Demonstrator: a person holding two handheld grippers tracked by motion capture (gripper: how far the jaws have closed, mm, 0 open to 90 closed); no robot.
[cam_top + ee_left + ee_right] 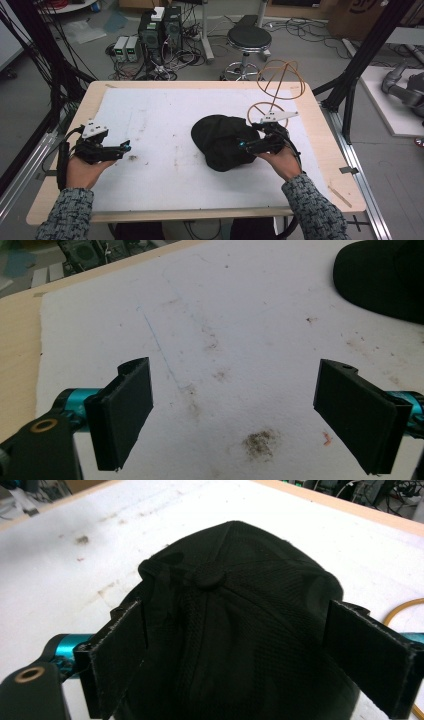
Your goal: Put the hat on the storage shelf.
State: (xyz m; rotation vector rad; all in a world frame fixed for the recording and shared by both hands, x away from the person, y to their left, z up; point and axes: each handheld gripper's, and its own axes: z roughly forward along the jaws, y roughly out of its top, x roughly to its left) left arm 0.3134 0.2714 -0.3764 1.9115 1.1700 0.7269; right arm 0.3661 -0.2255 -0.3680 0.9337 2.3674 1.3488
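Note:
A black cap (220,141) lies on the white mat (160,120) right of centre, its top button (210,576) facing up. My right gripper (245,145) stands open at the cap's right side, with one jaw on each side of the crown (235,630); its pads (122,655) are beside the fabric, not squeezing it. My left gripper (125,146) is open over bare mat at the left, nothing between its pads (125,410). The cap's edge (385,280) shows at the upper right of the left gripper view.
The mat carries brown stains (260,442). An orange cable (280,80) loops above the table's far right corner. Beyond the far edge stand a stool (248,40) and electronics boxes (160,30). A black frame post (360,65) rises at the right.

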